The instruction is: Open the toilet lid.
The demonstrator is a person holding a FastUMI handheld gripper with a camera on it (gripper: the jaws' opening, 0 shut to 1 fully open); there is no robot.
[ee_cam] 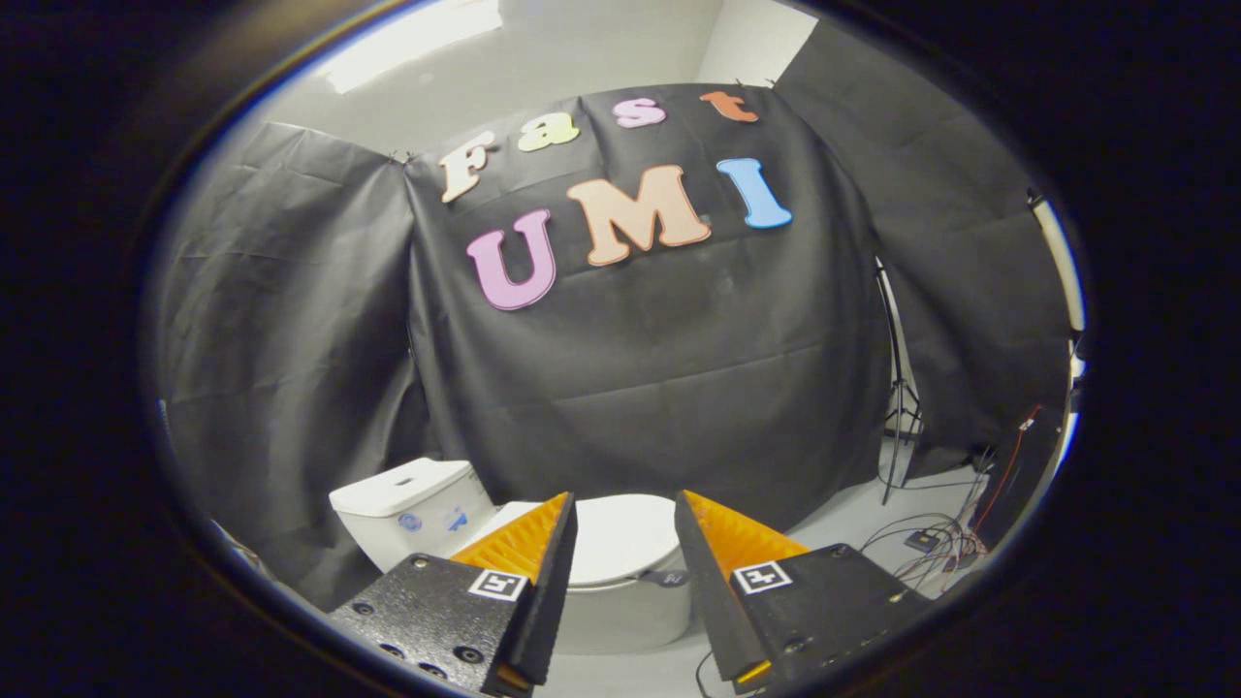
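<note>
1. Gripper hung above and short of the toilet, fingers spread apart, holding nothing.
2. Toilet lid lay closed beyond the fingertips, tank to its left.
3. Risk, likely: a steep descent could make the fingers skid off the smooth lid edge.

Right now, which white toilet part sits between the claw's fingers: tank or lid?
The closed toilet lid, seen through the open claw; the tank stands off beyond one finger.
</note>
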